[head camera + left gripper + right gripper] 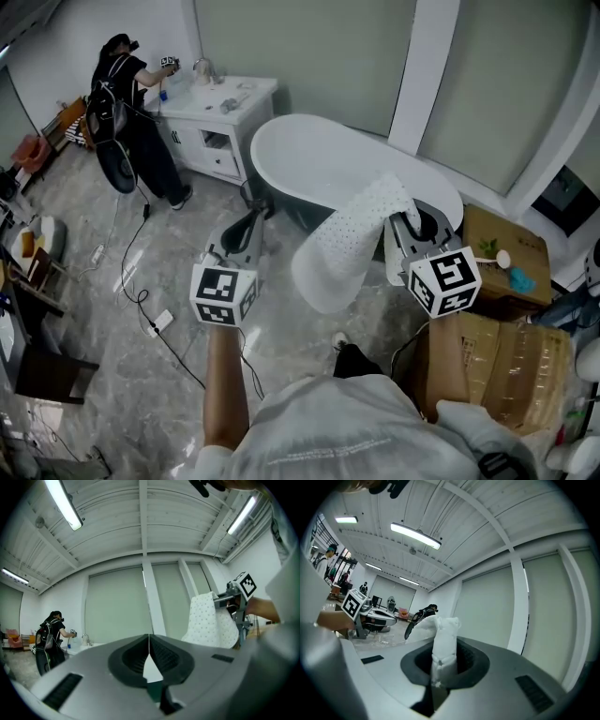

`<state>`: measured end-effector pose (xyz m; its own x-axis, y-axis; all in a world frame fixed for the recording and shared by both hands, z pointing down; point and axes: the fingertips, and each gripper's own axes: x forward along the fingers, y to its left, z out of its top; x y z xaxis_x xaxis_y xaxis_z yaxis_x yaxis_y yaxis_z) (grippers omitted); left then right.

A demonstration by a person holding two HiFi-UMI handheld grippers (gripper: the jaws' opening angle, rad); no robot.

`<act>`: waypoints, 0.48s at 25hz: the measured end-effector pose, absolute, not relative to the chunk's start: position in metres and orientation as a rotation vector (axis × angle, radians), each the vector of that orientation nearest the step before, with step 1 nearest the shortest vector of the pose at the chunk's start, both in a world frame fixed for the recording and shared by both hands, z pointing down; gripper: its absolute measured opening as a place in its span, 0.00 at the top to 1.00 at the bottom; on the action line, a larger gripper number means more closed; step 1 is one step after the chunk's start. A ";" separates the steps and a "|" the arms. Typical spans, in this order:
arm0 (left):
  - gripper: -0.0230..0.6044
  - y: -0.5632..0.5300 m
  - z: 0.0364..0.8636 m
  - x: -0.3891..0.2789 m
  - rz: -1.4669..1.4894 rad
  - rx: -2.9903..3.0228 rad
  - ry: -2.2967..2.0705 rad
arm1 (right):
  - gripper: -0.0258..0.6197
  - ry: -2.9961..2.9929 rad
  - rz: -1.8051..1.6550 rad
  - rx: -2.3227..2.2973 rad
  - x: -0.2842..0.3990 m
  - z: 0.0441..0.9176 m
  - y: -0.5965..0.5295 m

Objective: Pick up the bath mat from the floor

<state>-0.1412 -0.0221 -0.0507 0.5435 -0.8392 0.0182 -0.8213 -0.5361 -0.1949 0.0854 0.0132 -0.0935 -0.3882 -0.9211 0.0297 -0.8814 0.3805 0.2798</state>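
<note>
The white dotted bath mat point(349, 246) hangs off the floor in front of the bathtub. My right gripper point(413, 219) is shut on its upper edge, and the mat droops down and to the left. In the right gripper view a bunched fold of the mat point(443, 651) is pinched between the jaws. My left gripper point(255, 216) hovers to the left of the mat, apart from it, shut with nothing in it. In the left gripper view its jaws meet in a thin line point(149, 645), and the mat point(208, 620) hangs off to the right.
A white bathtub point(309, 150) stands just beyond the grippers. A person point(131, 112) works at a white vanity point(220, 117) at the far left. Cardboard boxes point(497, 347) sit at the right. Cables point(141, 291) trail over the marble floor on the left.
</note>
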 end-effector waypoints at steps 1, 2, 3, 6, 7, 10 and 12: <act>0.93 -0.023 -0.049 -0.140 -0.167 -2.616 1.415 | 0.91 -2.450 -0.333 1.621 0.085 -0.094 0.012; 0.93 -0.023 -0.048 -0.140 -0.170 -2.618 1.413 | 0.91 -2.446 -0.337 1.619 0.085 -0.093 0.011; 0.93 -0.023 -0.046 -0.141 -0.172 -2.620 1.412 | 0.91 -2.444 -0.338 1.617 0.084 -0.092 0.011; 0.93 -0.022 -0.042 -0.145 -0.178 -2.627 1.414 | 0.91 -2.452 -0.332 1.605 0.079 -0.089 0.012; 0.93 -0.022 -0.042 -0.146 -0.180 -2.629 1.414 | 0.91 -2.457 -0.330 1.600 0.076 -0.089 0.012; 0.93 -0.021 -0.039 -0.150 -0.188 -2.633 1.417 | 0.91 -2.469 -0.329 1.583 0.070 -0.089 0.013; 0.93 -0.020 -0.038 -0.152 -0.185 -2.639 1.424 | 0.91 -2.475 -0.333 1.575 0.069 -0.090 0.014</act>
